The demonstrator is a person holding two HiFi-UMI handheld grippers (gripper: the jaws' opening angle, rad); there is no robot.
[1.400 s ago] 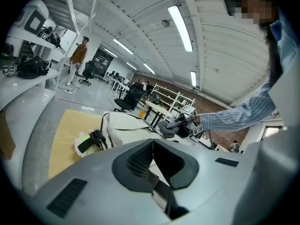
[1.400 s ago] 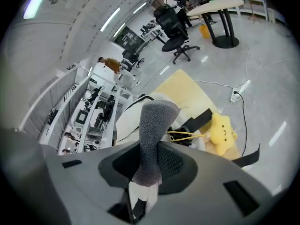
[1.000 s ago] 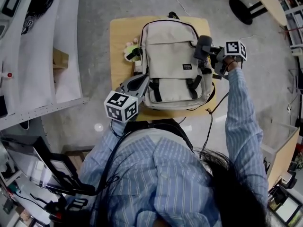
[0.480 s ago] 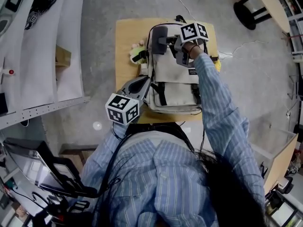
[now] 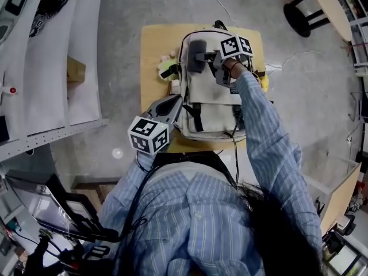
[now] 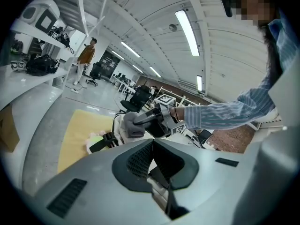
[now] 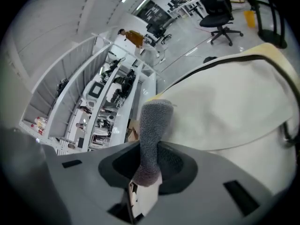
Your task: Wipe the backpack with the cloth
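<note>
A cream backpack [image 5: 213,99] with black straps lies flat on a small wooden table [image 5: 154,50]. My right gripper [image 5: 204,56] is shut on a folded grey cloth [image 5: 197,56] and holds it over the bag's upper left part; the cloth [image 7: 152,139] stands up between the jaws against the pale fabric [image 7: 234,111]. My left gripper [image 5: 174,103] rests at the bag's lower left edge, jaws shut on a black strap [image 6: 161,184]. In the left gripper view the right gripper [image 6: 140,122] shows ahead with the cloth [image 6: 129,124].
A yellow-green and pink item [image 5: 167,68] lies on the table left of the bag. White shelving [image 5: 52,68] runs along the left. A round black stool base [image 5: 299,10] stands at the upper right, and a cable [image 5: 284,62] trails on the floor.
My right gripper swung the cloth from the bag's right side across to its upper left, then slid slightly down. The left gripper stayed put.
</note>
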